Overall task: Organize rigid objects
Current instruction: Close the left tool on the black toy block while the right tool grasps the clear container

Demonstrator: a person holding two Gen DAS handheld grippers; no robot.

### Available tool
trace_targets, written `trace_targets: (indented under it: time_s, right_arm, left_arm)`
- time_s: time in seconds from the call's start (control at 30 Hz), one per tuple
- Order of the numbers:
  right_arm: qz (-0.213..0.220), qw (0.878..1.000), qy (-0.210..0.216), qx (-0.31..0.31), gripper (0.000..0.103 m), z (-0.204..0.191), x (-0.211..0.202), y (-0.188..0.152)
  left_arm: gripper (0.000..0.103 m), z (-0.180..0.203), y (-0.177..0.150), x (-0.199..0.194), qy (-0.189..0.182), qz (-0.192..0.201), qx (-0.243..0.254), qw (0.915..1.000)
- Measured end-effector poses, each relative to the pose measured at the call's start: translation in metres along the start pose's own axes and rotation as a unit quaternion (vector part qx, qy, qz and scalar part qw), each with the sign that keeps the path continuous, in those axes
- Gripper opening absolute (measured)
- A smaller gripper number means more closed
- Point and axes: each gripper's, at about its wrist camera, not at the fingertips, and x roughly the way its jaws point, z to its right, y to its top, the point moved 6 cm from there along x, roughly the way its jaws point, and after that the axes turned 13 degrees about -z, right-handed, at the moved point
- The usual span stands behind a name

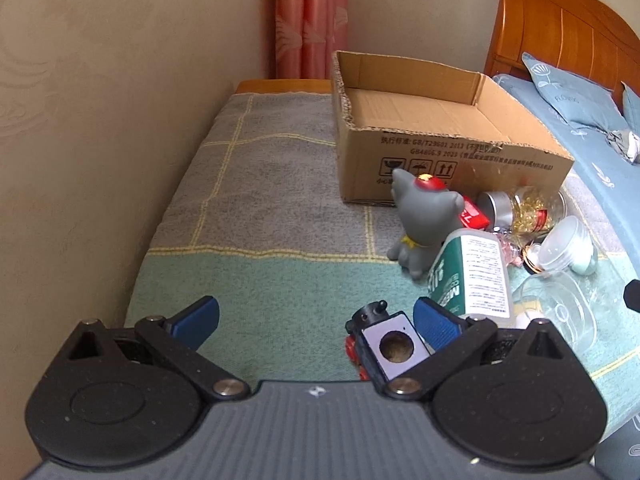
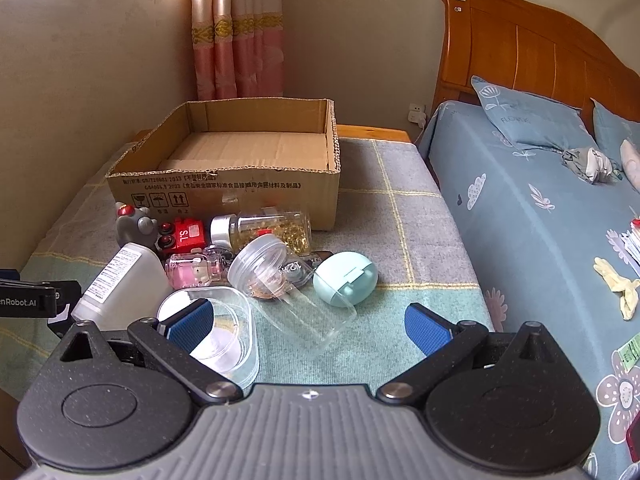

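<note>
On a blanket-covered table (image 2: 400,184) beside a bed (image 2: 520,220), a cardboard box (image 2: 224,188) sits open at 12 o'clock in the right wrist view, its floor bare. Just in front of it, a heap of small things spreads from 9 o'clock toward the middle: a grey cat figurine (image 1: 420,220), a red toy truck (image 2: 185,236), a jar of gold bits (image 2: 268,228) lying on its side, a pink perfume bottle (image 2: 192,272), a white bottle with a green label (image 1: 468,276), a round clear jar (image 2: 260,264), a clear plastic tray (image 2: 316,316), a clear cup (image 2: 224,332) and a mint-green case (image 2: 346,278).

The right gripper (image 2: 308,324) hovers low over the near end of the heap, jaws spread wide and gripping nothing; its left finger stands in front of the clear cup. The left gripper (image 1: 316,320) is likewise wide apart, with a small black toy train (image 1: 384,344) lying just inside its right finger, whether touching cannot be told. Pink curtains (image 2: 236,40) hang at 12 o'clock behind the box.
</note>
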Motion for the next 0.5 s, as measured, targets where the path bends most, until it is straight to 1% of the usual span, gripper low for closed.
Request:
trace_targets:
  time_s: [0.1,0.2,0.27,0.37,0.5]
  right_arm:
    - [0.001,1.0,0.002,-0.004,0.103,0.0,0.0,0.0]
    - [0.001,1.0,0.0,-0.011,0.103,0.001,0.001,-0.001]
    - [0.0,1.0,0.0,-0.018,0.103,0.002,0.001,-0.003]
    - [-0.006,0.999,0.001,-0.032,0.103,0.004,0.004,-0.007]
    - [-0.022,0.997,0.014,-0.072,0.103,-0.003,0.008,-0.017]
  left_arm:
    - [0.102,-0.01,-0.003,-0.007,0.007,0.004,-0.009,0.9999]
    - [0.102,-0.02,-0.009,-0.01,0.027,0.004,-0.013,0.9995]
    - [0.102,-0.027,-0.014,-0.011,0.034,0.001,-0.017,0.9993]
    - [0.102,-0.033,-0.021,-0.012,0.03,-0.003,-0.021,0.9993]
    - [0.102,-0.031,-0.032,-0.015,0.014,0.001,-0.009,0.9999]
